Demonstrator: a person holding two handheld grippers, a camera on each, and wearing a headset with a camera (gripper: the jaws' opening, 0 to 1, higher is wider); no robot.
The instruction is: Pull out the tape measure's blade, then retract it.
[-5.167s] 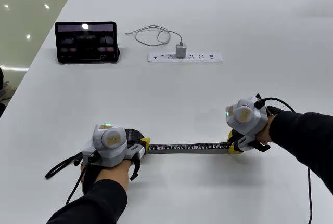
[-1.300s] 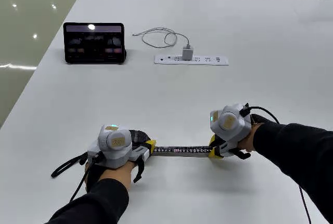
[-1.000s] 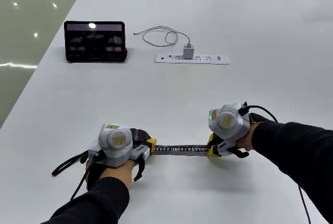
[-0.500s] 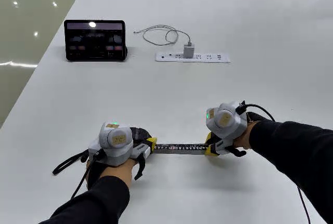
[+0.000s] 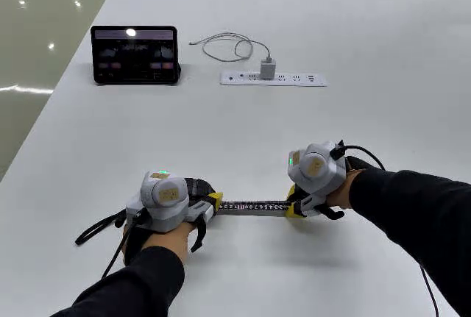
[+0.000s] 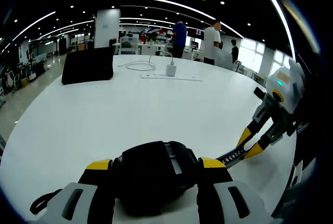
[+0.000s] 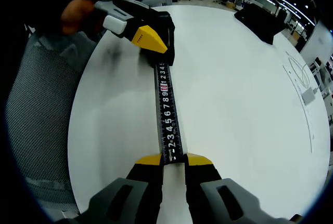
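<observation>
Tape measure, black plastic case [image 6: 156,182], resting on white workbench [image 5: 243,133], near the person.
Left gripper [image 6: 156,163] clenched round the case; right gripper [image 7: 174,159] pinching the tip of dark numbered metal blade [image 7: 167,109], which runs straight between both grippers, low along the tabletop.

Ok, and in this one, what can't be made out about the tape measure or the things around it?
Black tape measure case: left gripper view, both sides covered by the left gripper clamped on it.
Numbered metal blade: right gripper view, its end hook hidden between the shut jaws of the right gripper.
Blade numbers: head view, too small to read.
Black rectangular tablet: head view, screen blurred, contents unreadable.
</observation>
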